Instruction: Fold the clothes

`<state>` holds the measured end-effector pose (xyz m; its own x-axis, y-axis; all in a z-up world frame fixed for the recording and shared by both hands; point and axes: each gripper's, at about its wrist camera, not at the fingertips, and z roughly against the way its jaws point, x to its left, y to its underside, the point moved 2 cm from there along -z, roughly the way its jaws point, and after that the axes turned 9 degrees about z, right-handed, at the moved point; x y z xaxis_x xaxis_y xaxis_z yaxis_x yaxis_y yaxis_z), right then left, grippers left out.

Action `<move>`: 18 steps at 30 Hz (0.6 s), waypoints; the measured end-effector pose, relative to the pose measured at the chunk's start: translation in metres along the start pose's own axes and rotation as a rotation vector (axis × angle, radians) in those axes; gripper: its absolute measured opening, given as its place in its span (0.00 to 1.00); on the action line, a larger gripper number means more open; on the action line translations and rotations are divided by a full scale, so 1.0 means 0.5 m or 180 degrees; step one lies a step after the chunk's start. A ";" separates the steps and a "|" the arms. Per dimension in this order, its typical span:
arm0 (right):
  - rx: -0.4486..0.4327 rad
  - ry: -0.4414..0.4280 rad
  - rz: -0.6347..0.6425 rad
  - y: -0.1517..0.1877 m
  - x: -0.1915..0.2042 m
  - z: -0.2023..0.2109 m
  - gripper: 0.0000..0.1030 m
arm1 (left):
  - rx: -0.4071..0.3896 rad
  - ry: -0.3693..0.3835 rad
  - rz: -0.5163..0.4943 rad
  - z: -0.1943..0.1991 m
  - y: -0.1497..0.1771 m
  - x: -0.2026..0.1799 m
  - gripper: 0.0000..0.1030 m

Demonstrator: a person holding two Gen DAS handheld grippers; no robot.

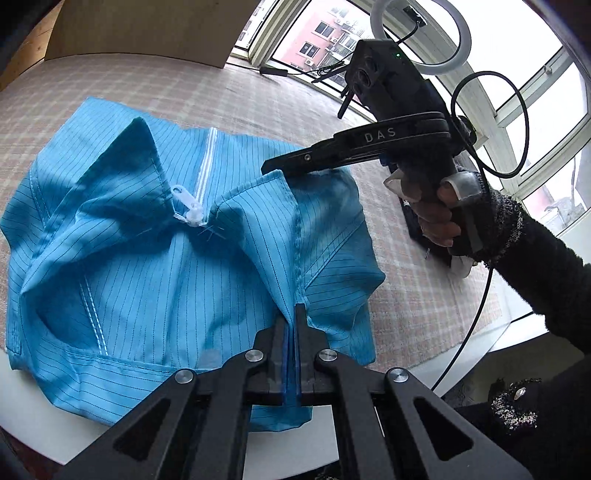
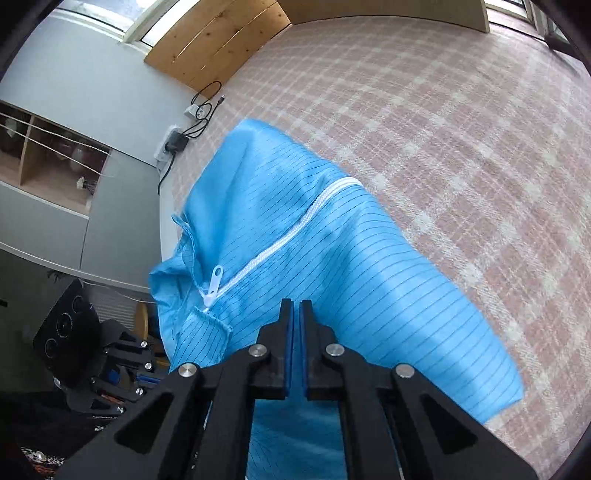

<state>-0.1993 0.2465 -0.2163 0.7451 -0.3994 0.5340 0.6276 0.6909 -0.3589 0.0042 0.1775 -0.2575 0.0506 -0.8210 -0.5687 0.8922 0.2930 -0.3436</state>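
A: What's seen at far left, left wrist view?

B: A blue garment (image 1: 177, 258) w/ thin dark pinstripes, spread rumpled on a pink-and-white checked bed cover (image 1: 207, 92). A light wooden board (image 1: 140, 29) is seen at the far edge of the bed.

A: And the middle?

B: A white zipper (image 1: 205, 166) runs up the garment's centre; its translucent pull tab (image 1: 188, 206) lies at the collar opening, collar flaps raised on either side. Below that, the left gripper (image 1: 291, 314) is seen w/ fingers pressed together on a raised ridge of the blue fabric near a seam, so cloth is pinched there.

A: Right side?

B: The right gripper (image 1: 271, 168) is held by a hand (image 1: 439, 218) in a black sleeve (image 1: 546, 269); its tip meets the right collar flap's edge. A black cable (image 1: 476, 295) hangs from it. Windows (image 1: 535, 122) and a ring light (image 1: 421, 37) are seen behind.

A: Right wrist view, same order?

B: At left, grey wall, a shelf recess (image 2: 48, 162), a power strip w/ cables (image 2: 177, 142) at the bed's edge, and the left gripper's body low in the corner. In the centre, the garment (image 2: 332, 266) is seen draped upward, zipper (image 2: 288, 236) diagonal, pull tab (image 2: 214, 282) by the collar. The right gripper (image 2: 295, 314) has fingers nearly touching, only a slit betw. the blue pads; blue fabric sits at the tips and under them, but the cloth edge itself can't be made out inside the slit. At right, only checked bed cover (image 2: 461, 129).
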 end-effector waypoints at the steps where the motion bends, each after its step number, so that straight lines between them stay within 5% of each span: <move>1: -0.0084 0.0022 0.0065 -0.003 0.012 0.014 0.03 | -0.0017 -0.0018 0.0004 -0.001 0.005 -0.002 0.01; 4: -0.0406 0.0427 0.0473 -0.010 0.085 0.071 0.07 | 0.0053 -0.0045 0.0030 -0.006 0.000 -0.006 0.06; 7: -0.0422 0.0257 0.0959 -0.001 0.180 0.064 0.14 | 0.0091 -0.0006 0.0042 0.033 0.006 -0.010 0.11; 9: -0.0123 0.0600 0.1154 0.016 0.194 0.005 0.22 | 0.0058 -0.0041 0.0007 0.085 0.005 0.001 0.15; 12: 0.0245 0.0921 0.1083 0.044 0.163 -0.054 0.22 | -0.0051 -0.0480 -0.0151 0.161 -0.007 0.037 0.16; 17: -0.0294 0.0690 0.0883 0.012 0.180 -0.002 0.22 | -0.0068 -0.0891 -0.0299 0.211 -0.071 0.119 0.16; 18: -0.0372 0.0658 0.0919 -0.009 0.192 -0.002 0.30 | -0.0060 -0.0969 -0.0409 0.208 -0.080 0.127 0.16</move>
<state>-0.1305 0.2044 -0.1642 0.9176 -0.3195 0.2365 0.3975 0.7242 -0.5635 0.0184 0.0628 -0.2022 0.0725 -0.9597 -0.2714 0.8916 0.1843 -0.4135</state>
